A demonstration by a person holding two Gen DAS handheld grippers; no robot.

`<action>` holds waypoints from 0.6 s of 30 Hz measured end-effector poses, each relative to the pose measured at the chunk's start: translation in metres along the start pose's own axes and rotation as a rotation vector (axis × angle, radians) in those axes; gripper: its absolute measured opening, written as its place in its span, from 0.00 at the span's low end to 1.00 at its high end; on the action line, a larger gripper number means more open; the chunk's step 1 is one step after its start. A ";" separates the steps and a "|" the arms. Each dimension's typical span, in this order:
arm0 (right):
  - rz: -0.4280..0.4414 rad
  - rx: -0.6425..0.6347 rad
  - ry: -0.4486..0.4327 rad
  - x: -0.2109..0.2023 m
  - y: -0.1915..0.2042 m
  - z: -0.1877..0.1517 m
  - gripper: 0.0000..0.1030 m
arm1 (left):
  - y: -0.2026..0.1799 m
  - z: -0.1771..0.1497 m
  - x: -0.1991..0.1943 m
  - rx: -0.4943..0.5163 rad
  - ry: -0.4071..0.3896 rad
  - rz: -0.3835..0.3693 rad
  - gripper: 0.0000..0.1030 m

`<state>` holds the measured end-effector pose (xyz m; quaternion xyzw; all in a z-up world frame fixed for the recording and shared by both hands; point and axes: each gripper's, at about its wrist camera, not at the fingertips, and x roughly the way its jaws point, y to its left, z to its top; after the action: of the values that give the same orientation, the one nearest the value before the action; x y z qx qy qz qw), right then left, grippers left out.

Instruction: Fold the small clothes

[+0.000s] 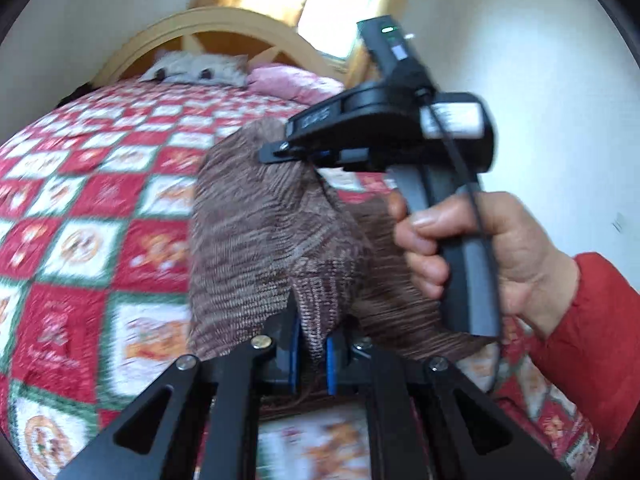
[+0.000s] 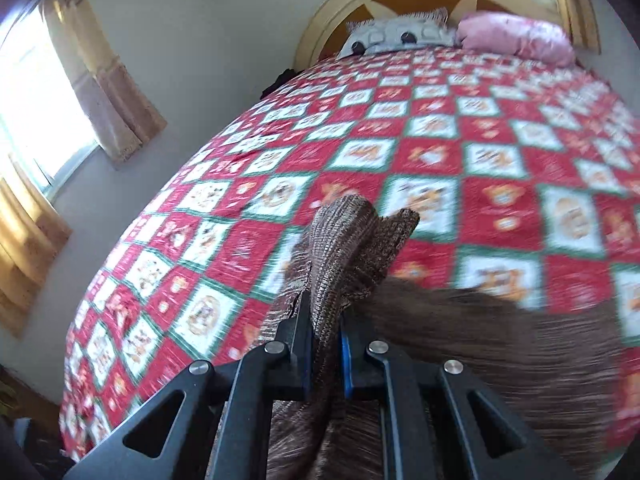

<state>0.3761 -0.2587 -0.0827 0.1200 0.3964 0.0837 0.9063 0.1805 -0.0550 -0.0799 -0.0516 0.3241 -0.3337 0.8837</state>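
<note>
Brown knit garment (image 1: 256, 220) is pinched by left gripper (image 1: 313, 354) and right gripper (image 2: 326, 354) fingers above quilt (image 2: 440, 152).

Left wrist camera looks along its own claw (image 1: 312, 344), close above the bed (image 1: 80, 184), facing the headboard (image 1: 208, 20) with the right claw (image 1: 280, 152) crossing its view. Right wrist camera looks over its claw toward the same headboard and pink pillow (image 2: 516, 36); both share the quilt.

Below the left gripper's (image 1: 312, 344) fingers the knit (image 1: 248, 232) runs out of sight. Right of the right gripper's (image 2: 326, 340) fingers it blurs; the quilt (image 2: 440, 140) beyond smears too.
</note>
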 end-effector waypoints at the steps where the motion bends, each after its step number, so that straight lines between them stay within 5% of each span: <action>1: -0.016 -0.011 -0.001 -0.009 -0.007 0.000 0.10 | -0.011 0.003 0.003 0.022 -0.001 -0.004 0.10; 8: -0.160 -0.055 0.026 -0.062 -0.069 -0.008 0.10 | -0.080 0.006 0.036 0.127 0.042 -0.052 0.10; 18: -0.178 0.047 0.071 -0.060 -0.138 -0.055 0.10 | -0.115 -0.023 0.080 0.198 0.166 -0.002 0.10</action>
<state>0.3027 -0.3976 -0.1160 0.1023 0.4392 -0.0021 0.8925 0.1477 -0.1903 -0.1058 0.0633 0.3617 -0.3679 0.8543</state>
